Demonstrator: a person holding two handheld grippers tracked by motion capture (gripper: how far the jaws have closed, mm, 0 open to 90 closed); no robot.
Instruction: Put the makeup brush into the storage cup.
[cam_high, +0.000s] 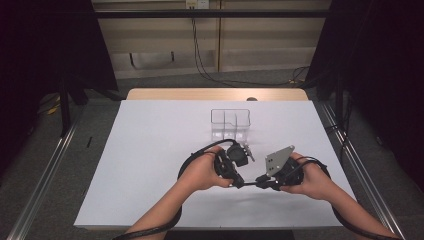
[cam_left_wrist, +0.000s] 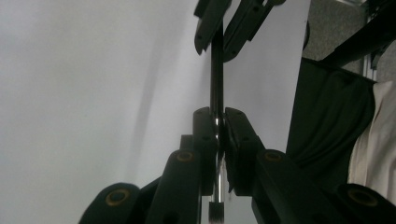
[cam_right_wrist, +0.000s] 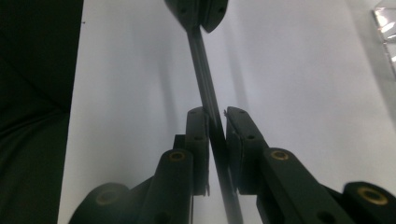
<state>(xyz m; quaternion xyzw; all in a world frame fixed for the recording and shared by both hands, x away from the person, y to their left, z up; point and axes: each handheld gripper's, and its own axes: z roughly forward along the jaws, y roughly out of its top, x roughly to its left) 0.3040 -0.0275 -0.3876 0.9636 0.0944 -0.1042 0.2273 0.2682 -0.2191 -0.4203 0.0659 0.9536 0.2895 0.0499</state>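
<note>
Both clamped on one thin dark brush: left hand-held gripper at 9, right hand-held gripper at 3, w/ clear organizer at 12 on desk.

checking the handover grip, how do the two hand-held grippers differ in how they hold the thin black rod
The left hand-held gripper clamps the thin black rod near its brush-tipped end; the right hand-held gripper takes the plain end. The right carries a grey plate on top; on the left I see none. Both are shut on the rod, facing each other above the table.
</note>
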